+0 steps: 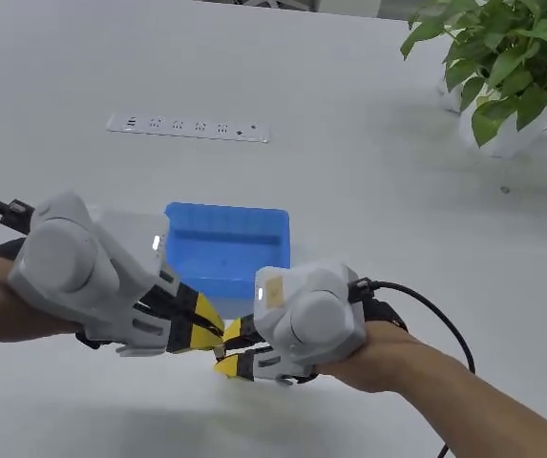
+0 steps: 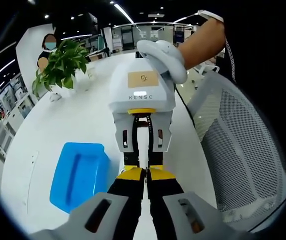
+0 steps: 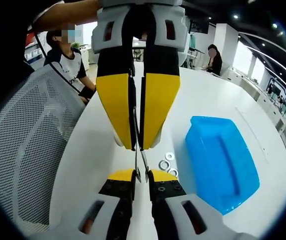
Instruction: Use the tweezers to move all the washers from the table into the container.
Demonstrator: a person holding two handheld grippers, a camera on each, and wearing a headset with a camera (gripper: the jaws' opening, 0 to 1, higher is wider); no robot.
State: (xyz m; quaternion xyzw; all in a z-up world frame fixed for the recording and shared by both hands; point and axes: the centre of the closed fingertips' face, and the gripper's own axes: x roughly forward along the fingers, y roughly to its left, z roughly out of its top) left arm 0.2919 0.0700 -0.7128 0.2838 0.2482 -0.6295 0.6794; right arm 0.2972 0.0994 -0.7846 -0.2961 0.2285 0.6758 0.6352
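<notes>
Right gripper view: the left gripper point(image 3: 139, 146), coming down from 12 o'clock, has its yellow jaws pinched onto the tweezers point(image 3: 137, 165). Their two tips reach between the narrowly parted jaws of the right gripper point(image 3: 143, 176) at 6 o'clock; whether those press cannot be told. Washers point(image 3: 166, 163) lie on the table point(image 3: 98, 150) at 2 o'clock of the tips, just beside the blue container point(image 3: 222, 160).

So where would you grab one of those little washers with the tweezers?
Probably across the ring wall, from above: one tip of the tweezers in the hole, one outside. The washers lie flat on the table, so their edges sit too low.
</notes>
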